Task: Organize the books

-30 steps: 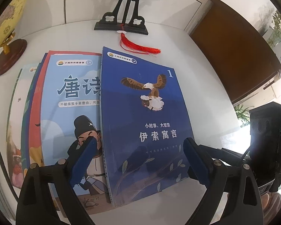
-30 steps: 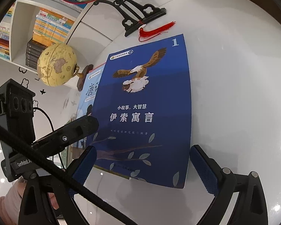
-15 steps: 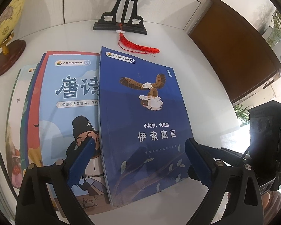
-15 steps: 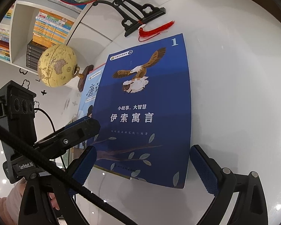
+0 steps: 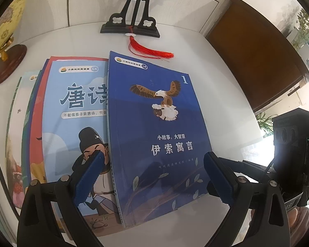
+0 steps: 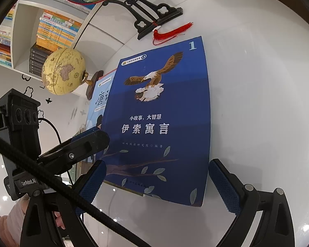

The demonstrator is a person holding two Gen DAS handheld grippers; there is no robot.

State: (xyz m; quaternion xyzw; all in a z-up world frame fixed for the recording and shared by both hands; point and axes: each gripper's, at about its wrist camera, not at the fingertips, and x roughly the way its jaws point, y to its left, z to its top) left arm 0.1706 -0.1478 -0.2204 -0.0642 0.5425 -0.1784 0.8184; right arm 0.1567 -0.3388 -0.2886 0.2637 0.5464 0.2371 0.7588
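Lying flat on the white desk (image 5: 222, 78), a fanned stack of books (image 5: 31, 135) sits leftmost, visible only in the left wrist view. A light-blue book (image 5: 72, 123) tops it; the dark-blue eagle book (image 5: 154, 123) overlaps its right edge. Left hand-held gripper (image 5: 152, 177) and right hand-held gripper (image 6: 156, 185) both hover with fingers spread apart, holding nothing. Only the right wrist view shows the bookshelf (image 6: 26, 30) and the whole globe (image 6: 63, 71).

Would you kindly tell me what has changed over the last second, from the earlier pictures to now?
Very little. The left gripper has eased slightly forward over the books; nothing was grasped or released. The right gripper stays open, framing the dark blue book, which still overlaps the light blue book. Globe and stand are unmoved.
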